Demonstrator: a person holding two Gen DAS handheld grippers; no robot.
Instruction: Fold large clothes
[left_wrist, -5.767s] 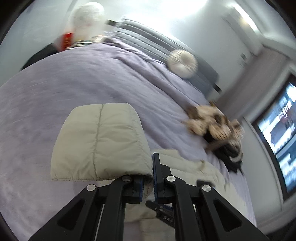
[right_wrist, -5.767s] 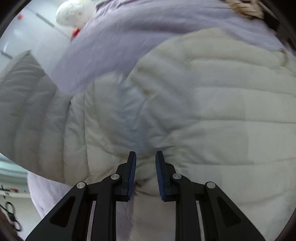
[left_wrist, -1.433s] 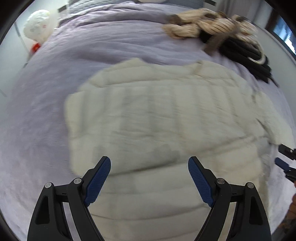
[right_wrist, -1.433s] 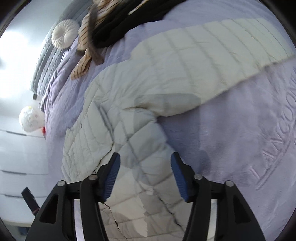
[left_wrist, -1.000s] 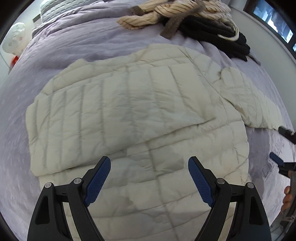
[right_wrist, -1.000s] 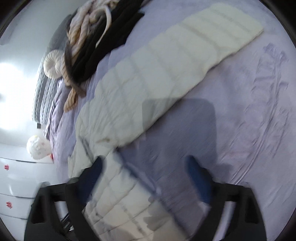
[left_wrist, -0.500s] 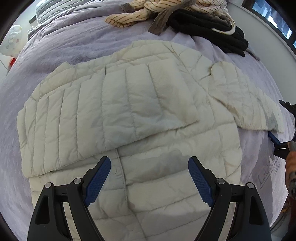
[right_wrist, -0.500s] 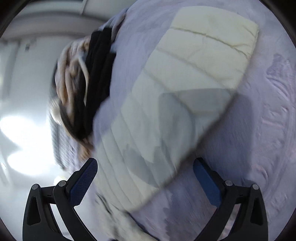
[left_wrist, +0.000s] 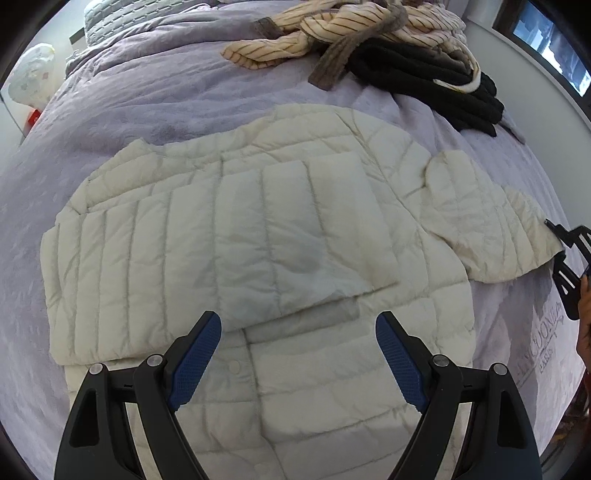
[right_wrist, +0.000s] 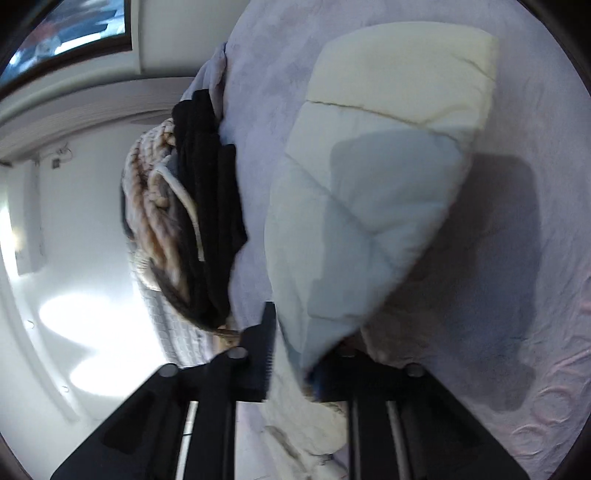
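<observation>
Cream quilted jacket (left_wrist: 258, 240), spread on the lilac bedspread (left_wrist: 147, 92) with one sleeve folded across it; left gripper (left_wrist: 299, 350) held agape above its hem, right gripper (right_wrist: 291, 365) clamped on the other sleeve (right_wrist: 369, 184).

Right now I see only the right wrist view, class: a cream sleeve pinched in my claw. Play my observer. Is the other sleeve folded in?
Observer: Yes. In the left wrist view the folded sleeve lies across the chest of the jacket.
Operator: Where is the left claw?
Observer: The left claw hangs open above the jacket's lower half, holding nothing.
Operator: Is the jacket flat?
Observer: Its body lies spread flat on the purple bed cover. Only the loose sleeve sticks out sideways, with the right claw at its cuff.
</observation>
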